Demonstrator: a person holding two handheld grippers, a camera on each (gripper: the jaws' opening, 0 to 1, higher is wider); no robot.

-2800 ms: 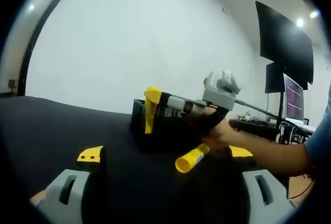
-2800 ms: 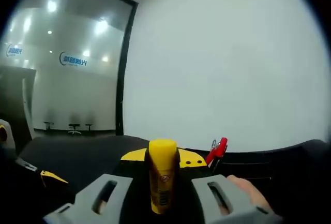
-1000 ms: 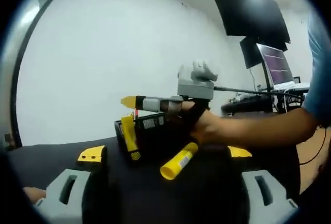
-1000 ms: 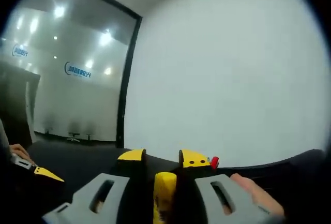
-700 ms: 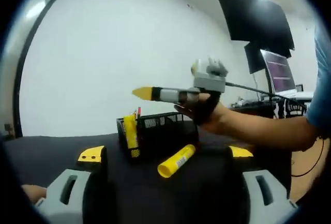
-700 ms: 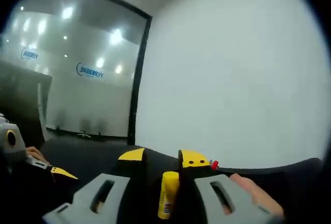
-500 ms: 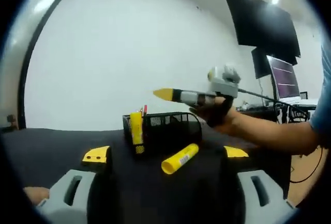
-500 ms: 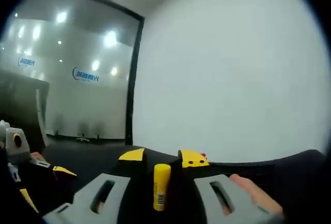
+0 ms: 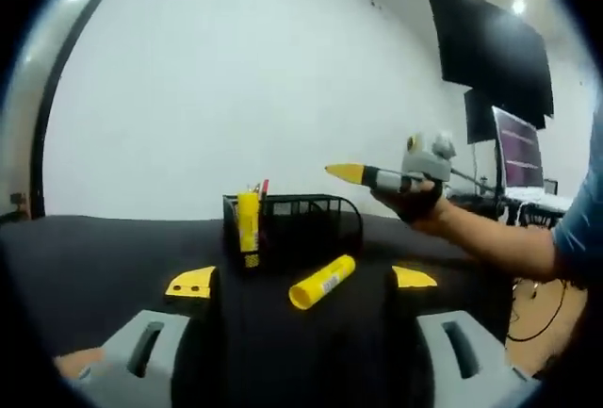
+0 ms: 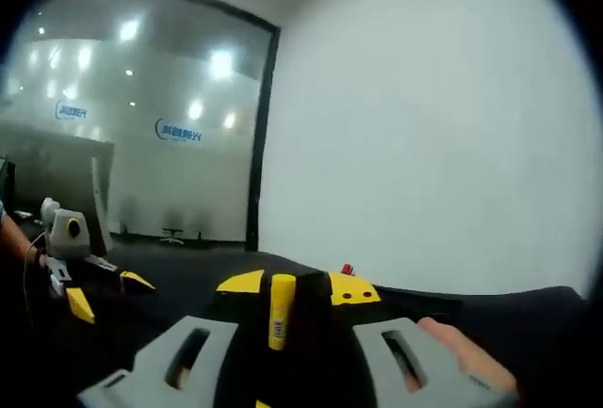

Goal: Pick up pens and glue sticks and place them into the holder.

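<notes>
A black mesh holder [image 9: 306,224] stands on the black table [image 9: 104,248]. A yellow glue stick [image 9: 248,227] stands upright at its left corner, with a red pen tip [image 9: 263,186] behind it. A second yellow glue stick [image 9: 322,282] lies on the table in front of the holder. It is just beyond my left gripper [image 9: 301,281], whose jaws are wide open and empty. My right gripper [image 9: 344,173] hovers to the right of the holder, above it, in a hand. In the right gripper view my right gripper [image 10: 298,285] is open and empty, with the upright glue stick [image 10: 279,309] beyond it.
A person's forearm [image 9: 499,243] reaches in from the right. Dark monitors [image 9: 490,40] and a lit screen [image 9: 516,149] stand at the back right. The left gripper [image 10: 108,292] shows at the left of the right gripper view, before a glass wall [image 10: 141,135].
My right gripper has let go of the glue stick, which now stands in the holder, and has drawn back up and to the right. The lying glue stick has not moved.
</notes>
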